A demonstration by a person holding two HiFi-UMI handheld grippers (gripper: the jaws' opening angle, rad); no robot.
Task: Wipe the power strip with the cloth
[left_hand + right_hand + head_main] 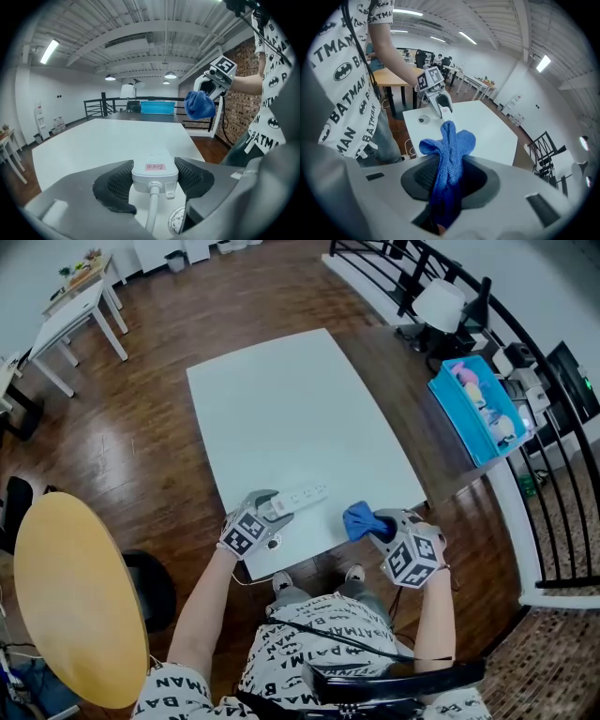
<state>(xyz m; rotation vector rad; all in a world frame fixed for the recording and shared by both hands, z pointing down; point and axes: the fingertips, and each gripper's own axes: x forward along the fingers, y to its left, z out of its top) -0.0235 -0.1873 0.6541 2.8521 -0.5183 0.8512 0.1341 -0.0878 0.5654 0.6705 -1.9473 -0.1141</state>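
White table (pixel 281 399) carries a white power strip (pixel 305 493) lying near its front edge. The left gripper (pixel 272 510) has its jaws set fairly wide, with both pads pressed against the sides of the strip's cord end. Further right along the table's front edge, the right gripper (pixel 378 526) is clamped tight on a bunched blue cloth (pixel 357 519).

"What's the big flat thing?"

"A white table (pixel 281 399). It stands on a brown wood floor (pixel 141 418)."

"What's on it?"

"A white power strip (pixel 302 494). It lies close to the near edge, a bit to the left. Its cord (pixel 152 211) runs off the near side."

"Anything else?"

"A small round cap (pixel 176 221) is set in the tabletop, just beside the cord."
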